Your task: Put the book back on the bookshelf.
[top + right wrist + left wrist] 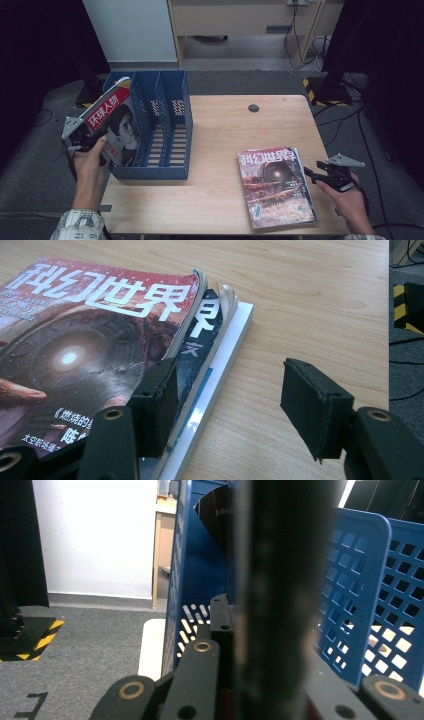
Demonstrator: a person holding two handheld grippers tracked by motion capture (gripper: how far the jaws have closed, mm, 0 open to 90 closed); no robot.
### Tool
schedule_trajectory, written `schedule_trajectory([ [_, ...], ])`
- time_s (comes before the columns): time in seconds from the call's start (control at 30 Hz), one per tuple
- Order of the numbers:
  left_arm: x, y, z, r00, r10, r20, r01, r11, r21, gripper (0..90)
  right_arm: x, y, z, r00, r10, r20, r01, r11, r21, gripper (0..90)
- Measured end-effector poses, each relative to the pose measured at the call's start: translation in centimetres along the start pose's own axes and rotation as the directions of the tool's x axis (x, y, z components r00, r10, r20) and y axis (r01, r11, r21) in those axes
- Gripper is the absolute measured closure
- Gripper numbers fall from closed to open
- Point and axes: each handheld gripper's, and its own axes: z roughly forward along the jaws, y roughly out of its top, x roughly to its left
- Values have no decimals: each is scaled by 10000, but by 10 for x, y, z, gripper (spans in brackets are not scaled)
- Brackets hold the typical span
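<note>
A blue three-slot file rack [150,173] stands on the left part of the wooden table [225,125]. My left gripper [95,145] is shut on a red-banner magazine with a face on its cover [115,125]. The magazine stands tilted at the rack's leftmost slot. In the left gripper view its dark edge [280,580] rises between my jaws [250,615], with blue rack walls [360,580] on both sides. A stack of magazines [275,187] lies flat at the front right. My right gripper [313,168] is open beside its right edge. One pad [160,390] overlaps the stack's edge [220,360].
The rack's middle and right slots hold nothing. A dark round cable hole [253,108] sits in the table's far side. Bare wood [310,300] lies right of the stack, with the table's right edge close by. Cables and black stands are on the floor beyond.
</note>
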Motion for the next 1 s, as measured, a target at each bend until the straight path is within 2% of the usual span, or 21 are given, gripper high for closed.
schedule_trajectory([
  [0.3,0,4,0,9995,-220,236,218,9997,99,853,1,0,0,10000,74,-13,-74,10000,41,398],
  [0.43,0,6,0,9990,-372,227,375,9992,-105,843,0,0,0,10000,65,-22,-65,10000,32,397],
  [0.5,1,9,-2,9981,-579,226,585,9980,-233,834,0,0,0,10000,73,-19,-73,10000,59,396],
  [0.67,-3,12,-3,9998,-149,140,149,9999,10,862,0,0,1,10000,46,-20,-46,10000,59,396],
  [0.8,-9,14,-2,9999,114,41,-114,9999,1,865,1,-1,1,10000,7,-37,-7,10000,87,396],
  [0.93,-14,17,-1,9982,595,32,-594,9982,-101,865,1,0,1,10000,29,-15,-28,10000,55,397],
  [1.0,-15,17,-1,9979,648,-52,-649,9977,-199,865,1,0,1,10000,54,-16,-54,10000,55,398],
])
